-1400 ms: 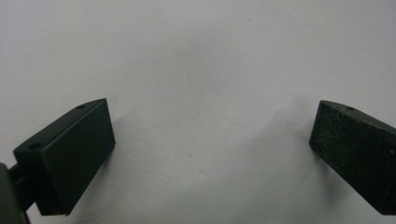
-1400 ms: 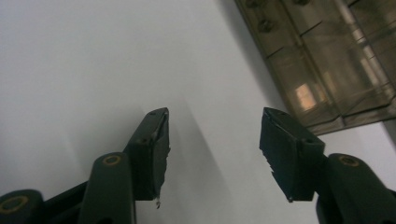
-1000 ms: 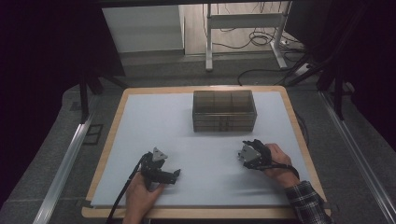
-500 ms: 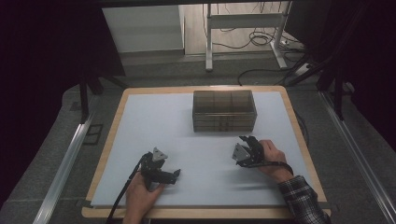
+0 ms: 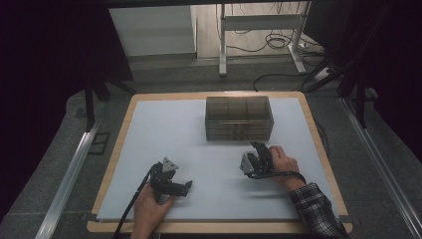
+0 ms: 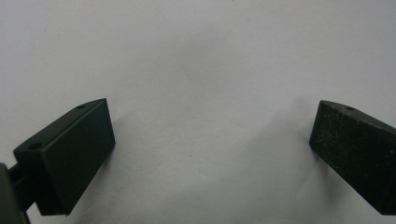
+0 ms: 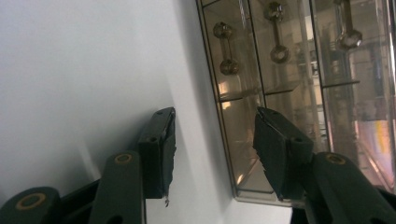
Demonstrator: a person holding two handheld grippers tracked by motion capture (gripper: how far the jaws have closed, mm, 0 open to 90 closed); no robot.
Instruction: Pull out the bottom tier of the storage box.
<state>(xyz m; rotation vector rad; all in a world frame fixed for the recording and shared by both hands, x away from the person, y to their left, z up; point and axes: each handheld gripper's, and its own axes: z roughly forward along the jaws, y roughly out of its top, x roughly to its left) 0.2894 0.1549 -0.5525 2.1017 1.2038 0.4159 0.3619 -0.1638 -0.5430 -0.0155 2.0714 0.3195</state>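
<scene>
- Clear drawer box (image 5: 239, 118) stands at the far middle of the desk (image 5: 149, 129), on its white mat.
- Right gripper (image 5: 255, 158) sits near the box's front, not touching it; jaws part-open, nothing between them.
- In the right gripper view, small metal handles (image 7: 224, 47) show, apparently drawer pulls.
- Left gripper (image 5: 175, 184) rests on the mat near the front edge, jaws spread wide, empty.

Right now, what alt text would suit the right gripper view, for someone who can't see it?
Two black jaws of the right gripper stand apart with nothing between them, pointing at a clear smoky drawer box on a white table. The box's small drawers have metal bar handles, and the view is tilted sideways.
</scene>
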